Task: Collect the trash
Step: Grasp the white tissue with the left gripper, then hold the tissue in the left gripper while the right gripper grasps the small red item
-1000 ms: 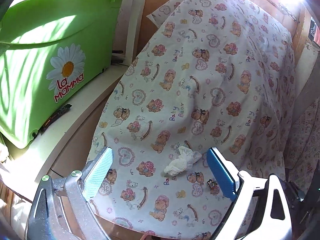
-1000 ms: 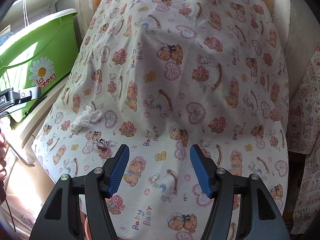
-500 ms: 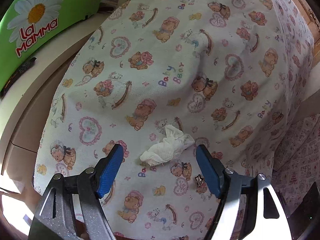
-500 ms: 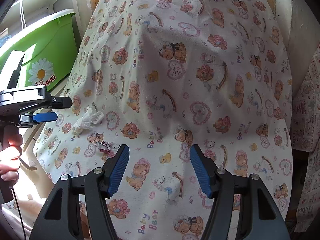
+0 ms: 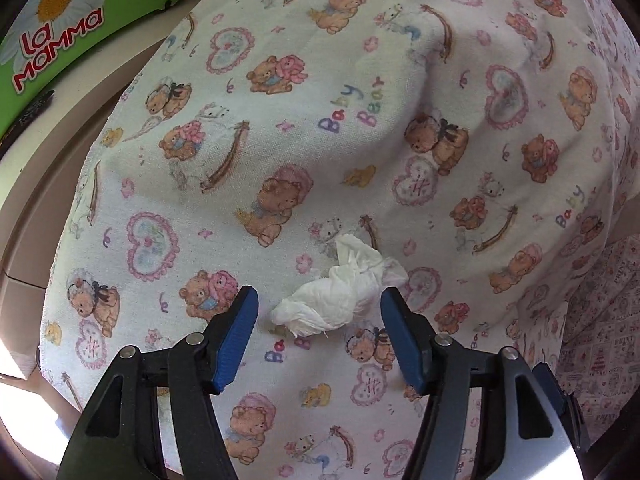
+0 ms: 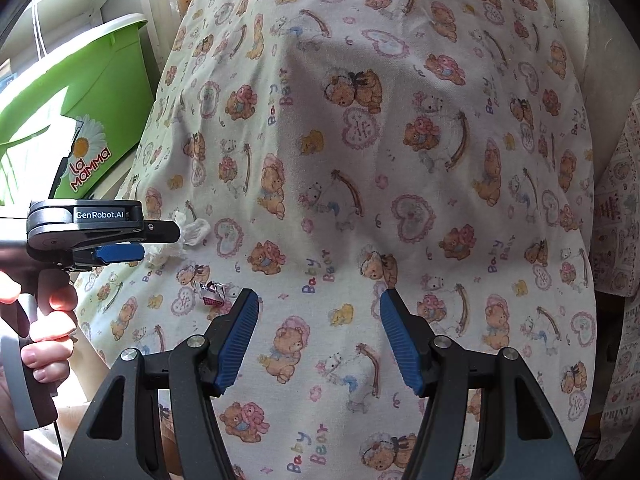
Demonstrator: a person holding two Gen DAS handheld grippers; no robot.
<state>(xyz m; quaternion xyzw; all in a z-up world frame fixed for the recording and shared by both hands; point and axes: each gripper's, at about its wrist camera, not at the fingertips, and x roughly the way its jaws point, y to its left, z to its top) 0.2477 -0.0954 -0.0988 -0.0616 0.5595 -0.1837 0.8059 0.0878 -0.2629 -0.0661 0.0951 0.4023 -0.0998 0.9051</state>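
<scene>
closing left tool (image 5: 319,312) around tissue (image 5: 340,298)

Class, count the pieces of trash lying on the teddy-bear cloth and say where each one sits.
2. A crumpled white tissue lies between the left gripper fingers; a small wrapper lies nearer, just left of the right gripper. Folds may hide more.

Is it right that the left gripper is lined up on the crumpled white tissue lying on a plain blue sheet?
Not quite. The left gripper is lined up on the crumpled white tissue, but the sheet is cream, printed with teddy bears and hearts, as the left wrist view shows.
</scene>
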